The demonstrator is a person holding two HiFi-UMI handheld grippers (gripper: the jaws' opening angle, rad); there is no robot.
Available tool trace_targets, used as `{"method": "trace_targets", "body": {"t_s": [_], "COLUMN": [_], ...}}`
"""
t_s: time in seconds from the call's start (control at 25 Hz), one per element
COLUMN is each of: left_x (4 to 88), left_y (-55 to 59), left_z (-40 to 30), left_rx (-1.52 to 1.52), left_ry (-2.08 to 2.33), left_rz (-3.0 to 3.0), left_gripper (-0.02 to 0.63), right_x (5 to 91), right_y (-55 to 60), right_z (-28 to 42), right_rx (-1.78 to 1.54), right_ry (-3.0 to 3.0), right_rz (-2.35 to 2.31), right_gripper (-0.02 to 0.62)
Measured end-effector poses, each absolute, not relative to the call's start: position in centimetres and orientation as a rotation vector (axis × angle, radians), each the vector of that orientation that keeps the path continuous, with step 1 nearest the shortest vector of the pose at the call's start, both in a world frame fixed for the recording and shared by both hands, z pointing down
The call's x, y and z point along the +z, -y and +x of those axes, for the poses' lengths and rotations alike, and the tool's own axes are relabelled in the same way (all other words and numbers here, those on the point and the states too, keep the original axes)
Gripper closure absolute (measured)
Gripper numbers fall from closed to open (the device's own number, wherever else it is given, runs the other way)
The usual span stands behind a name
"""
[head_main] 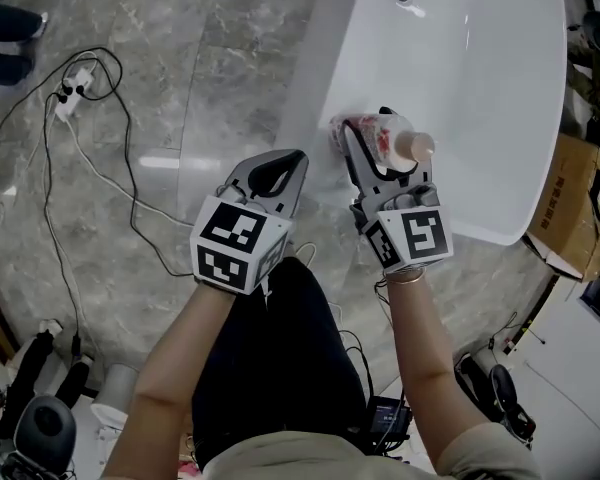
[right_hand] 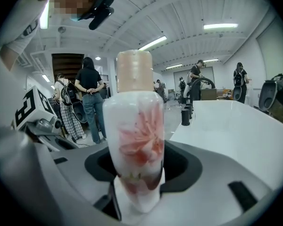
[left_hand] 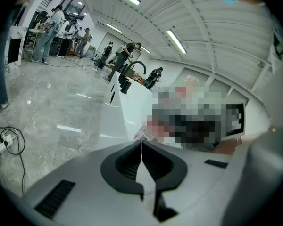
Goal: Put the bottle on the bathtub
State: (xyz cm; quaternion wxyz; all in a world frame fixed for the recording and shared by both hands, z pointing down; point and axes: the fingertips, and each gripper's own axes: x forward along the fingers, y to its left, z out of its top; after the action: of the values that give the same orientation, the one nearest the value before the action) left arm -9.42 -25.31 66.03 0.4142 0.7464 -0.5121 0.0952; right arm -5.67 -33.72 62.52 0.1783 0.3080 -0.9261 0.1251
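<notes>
**Gripped bottle (head_main: 398,140) at bathtub (head_main: 500,118) edge**

Clenched the right claw (head_main: 372,140) round the flower-printed bottle's lower body, jaws pressed on both sides. Held it over the tub's left rim. Held the left claw (head_main: 298,158) closed, tips touching, empty, just left of the bottle.

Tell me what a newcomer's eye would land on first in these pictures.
The eye goes first to the frosted bottle with a pink flower print and a beige cap, clamped upright in the right gripper at the left rim of the glossy white bathtub. Next comes the left gripper, shut and empty beside it, over the grey marble floor. Cables trail across that floor at far left.
</notes>
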Motion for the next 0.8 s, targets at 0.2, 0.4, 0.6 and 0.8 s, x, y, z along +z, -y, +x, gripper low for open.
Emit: {"method": "trace_targets", "body": {"t_s": [0.2,0.4,0.6,0.8], "left_x": [65.9,65.6,65.0,64.5], "left_y": [25.2,25.2,24.6,23.7], "left_z": [-8.3,-8.0,-7.8,-7.1], "left_rx": [0.261,0.257,0.257,0.247], "left_ry": [1.271,1.291,1.303,1.302], "left_rz": [1.895,1.885,1.865,1.837], "left_gripper": [0.598,0.598,0.598,0.598], "right_x": [62.4,62.4,61.9,61.7], "right_y": [32.8,32.6,32.2,31.1], "right_z": [-5.7,-6.1,-5.2,-3.8], "right_rx": [0.253,0.2,0.274,0.307], "right_ry": [2.608,2.56,2.562,2.511], "right_rz": [0.822,0.809,0.832,0.858], "right_gripper": [0.362,0.371,0.334,0.308]}}
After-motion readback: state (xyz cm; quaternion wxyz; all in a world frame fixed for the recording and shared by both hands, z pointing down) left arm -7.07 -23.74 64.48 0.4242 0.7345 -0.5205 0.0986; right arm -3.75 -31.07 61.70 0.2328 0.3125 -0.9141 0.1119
